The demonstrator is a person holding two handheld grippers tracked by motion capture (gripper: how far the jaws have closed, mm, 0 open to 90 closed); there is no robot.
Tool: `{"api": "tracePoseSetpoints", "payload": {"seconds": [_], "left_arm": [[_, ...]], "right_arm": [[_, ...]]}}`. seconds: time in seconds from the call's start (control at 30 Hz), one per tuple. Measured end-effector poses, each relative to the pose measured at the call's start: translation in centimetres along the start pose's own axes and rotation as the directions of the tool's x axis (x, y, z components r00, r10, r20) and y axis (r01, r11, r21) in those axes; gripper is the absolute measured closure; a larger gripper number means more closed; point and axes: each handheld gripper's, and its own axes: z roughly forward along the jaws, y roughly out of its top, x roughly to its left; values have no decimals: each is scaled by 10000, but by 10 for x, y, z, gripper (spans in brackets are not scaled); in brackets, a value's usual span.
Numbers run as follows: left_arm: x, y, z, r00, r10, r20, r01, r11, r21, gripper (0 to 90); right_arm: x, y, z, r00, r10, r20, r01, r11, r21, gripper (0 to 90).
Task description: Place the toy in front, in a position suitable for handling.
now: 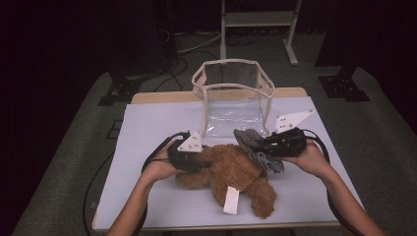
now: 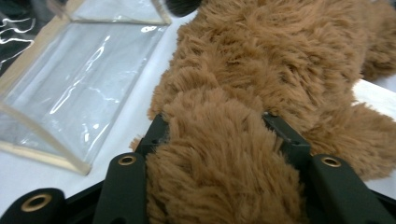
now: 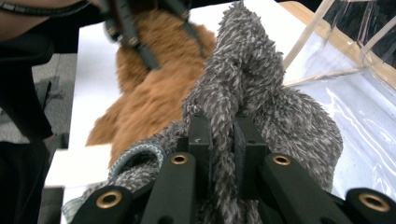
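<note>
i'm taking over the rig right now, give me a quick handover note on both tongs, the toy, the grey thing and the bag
Left tongs: shut on a limb of the brown plush bear, fur bulging between the jaws in the left gripper view.
Right tongs: shut on a fold of the grey fuzzy cloth, held just above the bear's right side.
Clear plastic bag: stands open at the far side of the table, nothing visible inside it.
Done: both soft items are gripped.
Left: likely both still have to go into the bag; the cloth is nearer its opening, so it probably goes first.
</note>
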Motion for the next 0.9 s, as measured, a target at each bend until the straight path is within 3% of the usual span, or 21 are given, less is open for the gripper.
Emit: {"api": "tracePoseSetpoints", "payload": {"seconds": [0.17, 0.37, 0.5, 0.63, 0.8, 0.9], "left_arm": [[-8, -7, -4, 9995, -181, 271, 186, 9997, -174, 445], [-16, -10, -15, 9974, -363, 620, 384, 9987, -323, 346], [-16, -13, -22, 9957, -608, 698, 635, 9973, -371, 321], [-20, -18, -22, 9930, -702, 950, 743, 9964, -406, 370], [-26, -24, -18, 9929, -606, 1021, 658, 9967, -478, 410], [-28, -27, -19, 9924, -659, 1035, 727, 9953, -637, 425]], "right_arm": [[0, -3, 17, 9993, 106, -364, -100, 9998, 182, 791], [26, -21, 32, 9947, -156, -1014, 196, 9991, 380, 795], [42, -30, 33, 9935, -471, -1033, 507, 9982, 327, 795], [46, -33, 30, 9939, -545, -963, 579, 9978, 331, 795], [49, -14, 29, 9923, -898, -853, 933, 9949, 386, 796], [50, 1, 38, 9883, -1268, -847, 1311, 9902, 471, 796]]}}
